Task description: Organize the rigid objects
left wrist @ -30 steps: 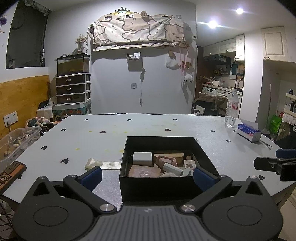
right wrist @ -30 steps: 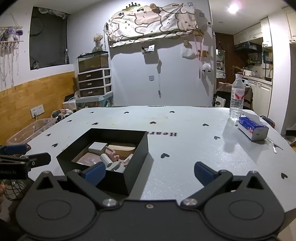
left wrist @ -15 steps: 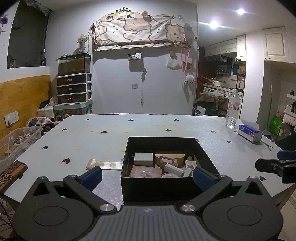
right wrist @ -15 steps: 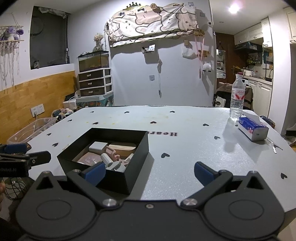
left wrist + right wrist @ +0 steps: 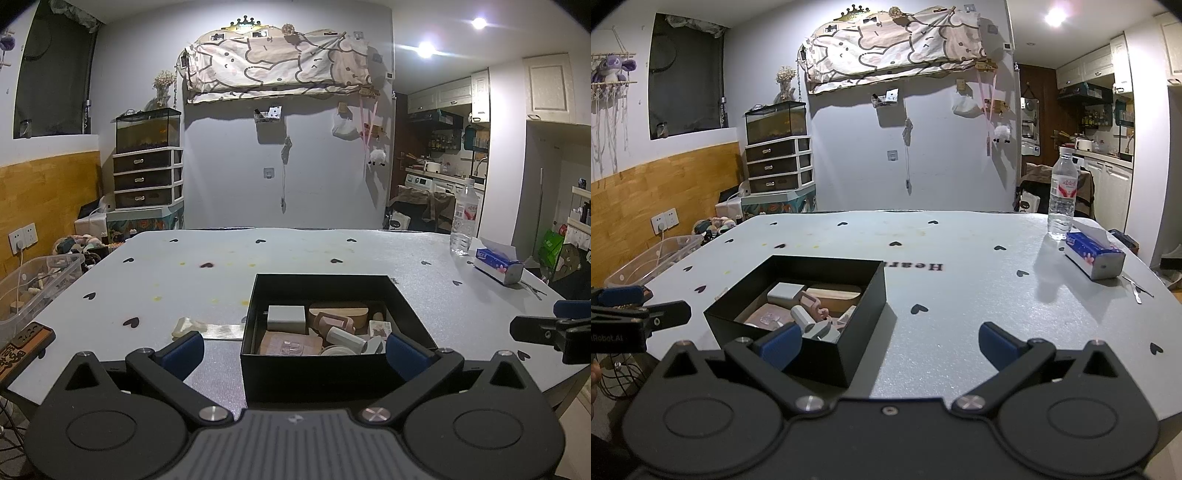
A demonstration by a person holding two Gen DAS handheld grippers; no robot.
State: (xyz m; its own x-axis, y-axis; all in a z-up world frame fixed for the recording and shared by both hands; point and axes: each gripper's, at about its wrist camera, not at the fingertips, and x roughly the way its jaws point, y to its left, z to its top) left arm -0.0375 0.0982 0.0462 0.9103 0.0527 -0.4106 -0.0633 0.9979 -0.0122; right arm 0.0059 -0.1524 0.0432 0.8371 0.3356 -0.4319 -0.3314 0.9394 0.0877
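1. Two claws hover at the near edge of the tabletop (image 5: 332,243), both spread wide and holding nothing.
2. The left claw (image 5: 294,349) faces the black box (image 5: 317,373), its blue fingertips (image 5: 183,350) flanking the box's near wall without touching it.
3. The right claw (image 5: 886,343) hangs over bare tabletop, just right of the box (image 5: 864,295), with its left fingertip in front of the box's near corner.
4. The box sits close to the near edge and holds a jumble of small things: a grey block (image 5: 286,318), a wooden piece (image 5: 338,311), a pink piece (image 5: 334,323) and a white cylinder (image 5: 345,339).
5. A pale scrap (image 5: 189,326) lies on the tabletop just left of the box.
6. A water bottle (image 5: 1063,192) and a tissue pack (image 5: 1094,254) stand near the far right edge, well apart from the box.
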